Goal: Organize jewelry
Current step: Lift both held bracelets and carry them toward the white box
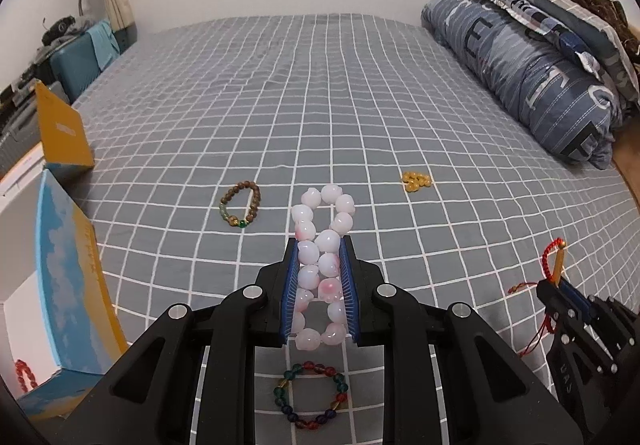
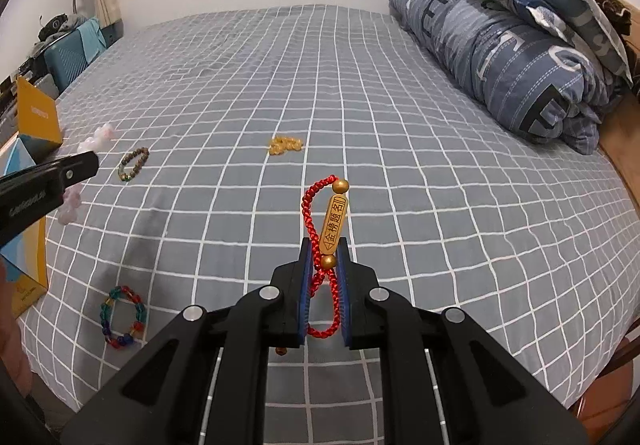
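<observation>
Left wrist view: left tool (image 1: pixel 320 245) clamps the pink bead bracelet (image 1: pixel 322 265) above the bed (image 1: pixel 320 105); right tool (image 2: pixel 324 245) clamps the red cord charm (image 2: pixel 326 229).

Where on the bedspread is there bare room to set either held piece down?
Widest bare stretch: the far half of the bedspread, bordered by the rolled quilt and, nearer, the amber bead pile. Also bare: right of the red cord charm. Crowded: near left, around the wooden bracelet, multicolour bracelet and boxes.
</observation>
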Demonstrator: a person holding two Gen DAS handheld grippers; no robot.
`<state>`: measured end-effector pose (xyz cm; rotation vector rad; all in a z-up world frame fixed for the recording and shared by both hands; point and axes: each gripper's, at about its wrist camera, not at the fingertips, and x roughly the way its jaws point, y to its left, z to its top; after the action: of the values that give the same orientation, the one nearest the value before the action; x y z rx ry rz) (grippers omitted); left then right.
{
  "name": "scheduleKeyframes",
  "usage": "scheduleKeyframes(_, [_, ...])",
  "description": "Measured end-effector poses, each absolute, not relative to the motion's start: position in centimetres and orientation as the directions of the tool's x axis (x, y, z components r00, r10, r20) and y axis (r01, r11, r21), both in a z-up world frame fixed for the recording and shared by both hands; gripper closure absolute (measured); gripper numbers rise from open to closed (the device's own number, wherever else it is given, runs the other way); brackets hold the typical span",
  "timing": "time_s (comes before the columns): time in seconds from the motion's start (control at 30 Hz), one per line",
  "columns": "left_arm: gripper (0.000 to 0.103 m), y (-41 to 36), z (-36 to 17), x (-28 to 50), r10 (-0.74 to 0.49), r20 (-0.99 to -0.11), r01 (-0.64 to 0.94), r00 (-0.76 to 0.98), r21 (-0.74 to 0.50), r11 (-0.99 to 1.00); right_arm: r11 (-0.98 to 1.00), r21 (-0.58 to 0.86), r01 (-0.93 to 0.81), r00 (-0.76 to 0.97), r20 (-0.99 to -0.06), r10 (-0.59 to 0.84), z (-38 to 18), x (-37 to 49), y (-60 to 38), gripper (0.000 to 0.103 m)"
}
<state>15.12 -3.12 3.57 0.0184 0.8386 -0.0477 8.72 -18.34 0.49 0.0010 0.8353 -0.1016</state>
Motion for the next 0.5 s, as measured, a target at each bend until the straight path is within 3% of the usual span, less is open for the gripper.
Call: scheduleKeyframes(0.5, [0.083, -0.4, 6.2, 12.0, -0.012, -0.693, 0.024, 0.721, 0.008, 1.000, 0.997, -0.030, 0.076, 0.709, -0.701, -0.075, 2.4, 9.2, -17.0, 0.092])
